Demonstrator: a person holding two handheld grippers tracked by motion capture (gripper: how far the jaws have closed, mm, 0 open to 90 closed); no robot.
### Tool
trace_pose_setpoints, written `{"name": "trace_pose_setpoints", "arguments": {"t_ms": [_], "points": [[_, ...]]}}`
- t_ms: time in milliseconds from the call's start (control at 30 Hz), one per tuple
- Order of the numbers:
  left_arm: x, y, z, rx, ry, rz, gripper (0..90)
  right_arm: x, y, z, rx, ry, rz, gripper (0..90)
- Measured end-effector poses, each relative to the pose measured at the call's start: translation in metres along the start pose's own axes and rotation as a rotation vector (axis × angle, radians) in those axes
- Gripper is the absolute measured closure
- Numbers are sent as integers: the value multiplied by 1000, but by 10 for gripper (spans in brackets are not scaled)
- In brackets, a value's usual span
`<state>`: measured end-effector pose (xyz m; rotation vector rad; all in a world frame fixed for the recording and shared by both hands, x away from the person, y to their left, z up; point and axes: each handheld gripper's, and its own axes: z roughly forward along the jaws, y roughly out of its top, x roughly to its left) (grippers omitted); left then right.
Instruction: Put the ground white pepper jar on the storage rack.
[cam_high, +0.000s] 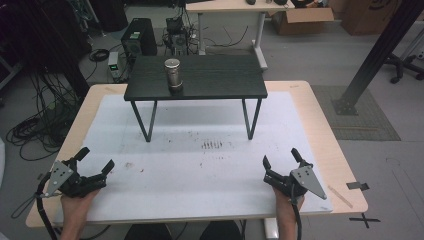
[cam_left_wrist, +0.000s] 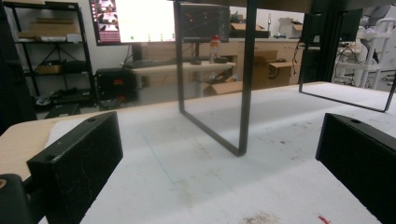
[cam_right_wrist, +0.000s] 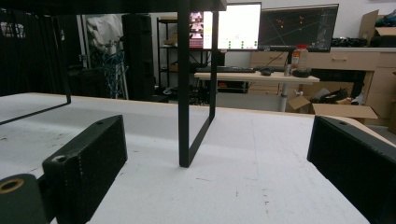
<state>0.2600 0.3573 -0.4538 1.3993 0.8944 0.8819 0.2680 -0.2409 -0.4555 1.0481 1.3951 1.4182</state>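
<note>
Readable text: none could be made out.
Monitors (cam_right_wrist: 261, 25): windows and lines showed, too small to read.
Floor mark (cam_high: 368, 219): a black tape cross, no lettering.

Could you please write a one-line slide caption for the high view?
Two open hand-held tools, left and right, flank a small black table bearing a metal cylinder.

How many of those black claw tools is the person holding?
2. The left gripper is at the table's near left corner, the right gripper at its near right; both open.
</note>
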Motion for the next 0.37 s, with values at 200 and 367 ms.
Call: {"name": "trace_pose_setpoints", "arguments": {"t_ms": [200,367], "points": [[0,0,0,-2,-1,0,10,0,0,0,-1,0,0,45],[0,0,0,-3,-1,1,6,0,0,0,-1,-1,0,43]]}}
